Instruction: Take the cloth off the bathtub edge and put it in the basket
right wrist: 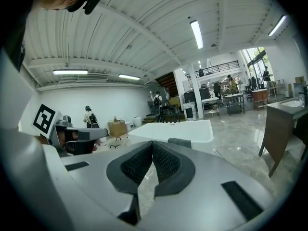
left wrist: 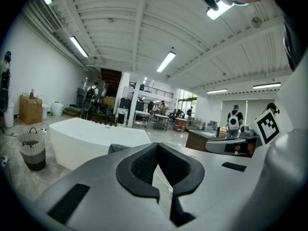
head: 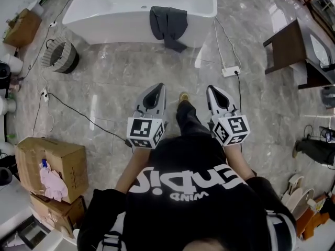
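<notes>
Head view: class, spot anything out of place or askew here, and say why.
The dark cloth hangs crumpled over the bathtub rim, one end trailing down its side. A white power strip lies loose on the open floor, where someone could trip on it.

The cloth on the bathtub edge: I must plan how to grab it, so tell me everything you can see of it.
The cloth is dark grey, soft-looking fabric, limp and creased into lengthwise folds. It lies draped over the near rim of the white bathtub, part on the rim and most hanging down the outer wall, one corner lower than the rest. Only the tub touches it for certain; whether that corner reaches the floor cannot be told.
</notes>
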Available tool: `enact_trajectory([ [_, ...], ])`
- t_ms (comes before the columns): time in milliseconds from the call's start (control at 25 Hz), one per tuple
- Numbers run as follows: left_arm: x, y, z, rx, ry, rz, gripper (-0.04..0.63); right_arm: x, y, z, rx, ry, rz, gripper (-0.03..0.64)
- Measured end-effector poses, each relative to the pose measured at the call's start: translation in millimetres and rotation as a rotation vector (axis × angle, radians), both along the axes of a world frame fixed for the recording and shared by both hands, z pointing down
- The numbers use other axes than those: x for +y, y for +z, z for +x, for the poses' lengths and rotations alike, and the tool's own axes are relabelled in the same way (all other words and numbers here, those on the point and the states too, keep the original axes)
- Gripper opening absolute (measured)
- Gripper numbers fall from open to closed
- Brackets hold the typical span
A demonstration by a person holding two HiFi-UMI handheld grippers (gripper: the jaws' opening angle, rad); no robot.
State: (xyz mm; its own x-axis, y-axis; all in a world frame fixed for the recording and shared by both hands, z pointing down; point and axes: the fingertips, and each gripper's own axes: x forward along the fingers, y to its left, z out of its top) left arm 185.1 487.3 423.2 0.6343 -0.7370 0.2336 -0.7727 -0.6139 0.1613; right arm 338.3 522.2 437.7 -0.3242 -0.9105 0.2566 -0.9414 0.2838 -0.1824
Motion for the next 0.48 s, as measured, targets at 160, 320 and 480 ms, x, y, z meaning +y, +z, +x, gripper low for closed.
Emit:
enact_trajectory([
  [160, -50, -5, 14, 0.007, -0.019, -0.003, 0.011, -54, -5, 13, -0.005, -0.021, -0.004, 0.014],
  [320, -98, -13, 33, 0.021, -0.026, 0.006, 0.011, -109, -15, 31, -0.011, -0.038, 0.009, 0.014],
  [480, -148, -15, 48, 0.014, -0.056, 0.002, 0.011, -164, -21, 50, -0.012, -0.059, 0.013, 0.014],
])
